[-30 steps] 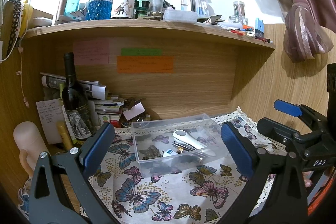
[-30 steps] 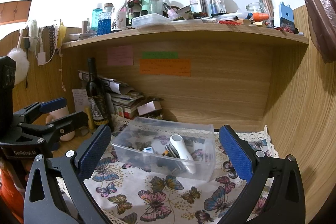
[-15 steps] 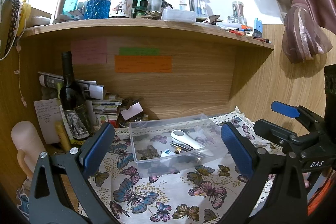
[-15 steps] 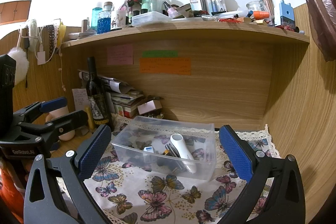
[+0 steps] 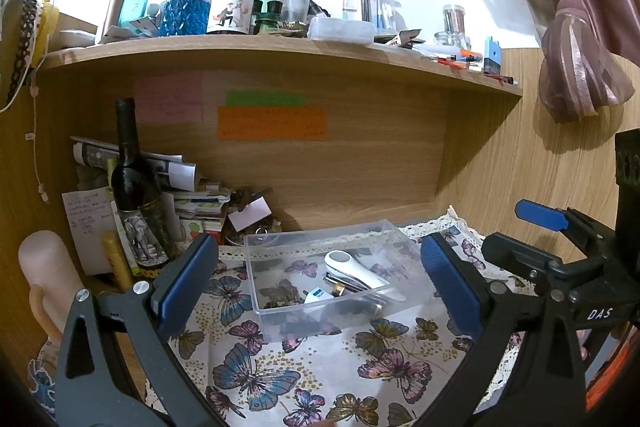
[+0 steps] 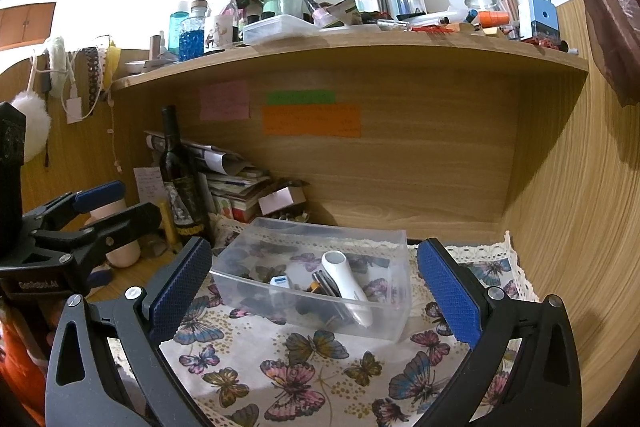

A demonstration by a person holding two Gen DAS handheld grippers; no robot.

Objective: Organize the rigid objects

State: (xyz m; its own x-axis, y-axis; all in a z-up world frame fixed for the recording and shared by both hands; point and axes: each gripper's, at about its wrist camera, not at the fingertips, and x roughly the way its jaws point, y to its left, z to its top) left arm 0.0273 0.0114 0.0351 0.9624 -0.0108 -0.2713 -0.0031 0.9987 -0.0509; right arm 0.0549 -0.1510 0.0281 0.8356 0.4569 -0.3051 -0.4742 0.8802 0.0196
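Bin (image 5: 280, 259) holds white handheld device (image 5: 356, 269) among small items

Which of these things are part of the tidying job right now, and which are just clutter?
Job:
- clear plastic bin on the butterfly cloth
- white handheld device inside it
- small dark items beside it
- left gripper, right gripper, both open

Lying about:
- wine bottle
- paper stack
- shelf bottles
- sticky notes

Left gripper (image 5: 318, 285) fingers spread wide, right gripper (image 6: 314, 291) likewise, both empty
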